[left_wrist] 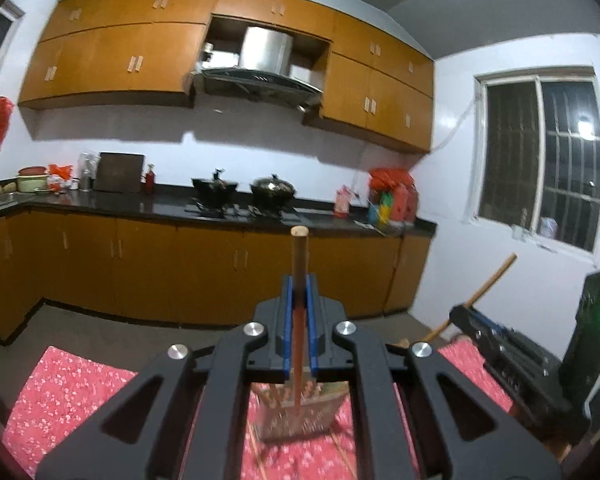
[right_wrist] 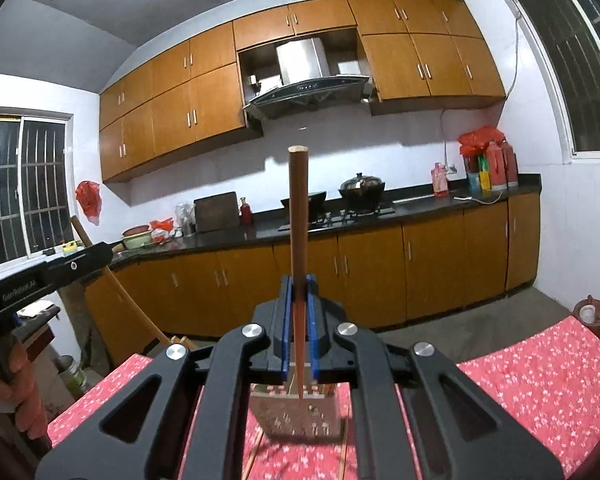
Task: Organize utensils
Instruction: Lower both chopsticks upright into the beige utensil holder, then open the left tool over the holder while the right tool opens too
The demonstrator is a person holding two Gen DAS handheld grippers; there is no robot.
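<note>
Both grippers clamped: left gripper [left_wrist: 299,292] and right gripper [right_wrist: 299,286] each hold one chopstick [left_wrist: 299,264] [right_wrist: 298,216] upright, long axis vertical, lower tips directly above the perforated holder [right_wrist: 296,414] on the red tablecloth [right_wrist: 540,380], neither clearly nearer

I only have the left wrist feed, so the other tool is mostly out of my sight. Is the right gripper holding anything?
Observer: Yes. The right gripper is shut on a brown wooden chopstick, held upright.
Operator: Where is its lower tip?
Observer: Over the perforated metal holder on the red floral tablecloth. I cannot tell whether it is inside.
Operator: Anything past the table on that side?
Observer: A brownish container with a white cap stands beyond the table's far corner.
</note>
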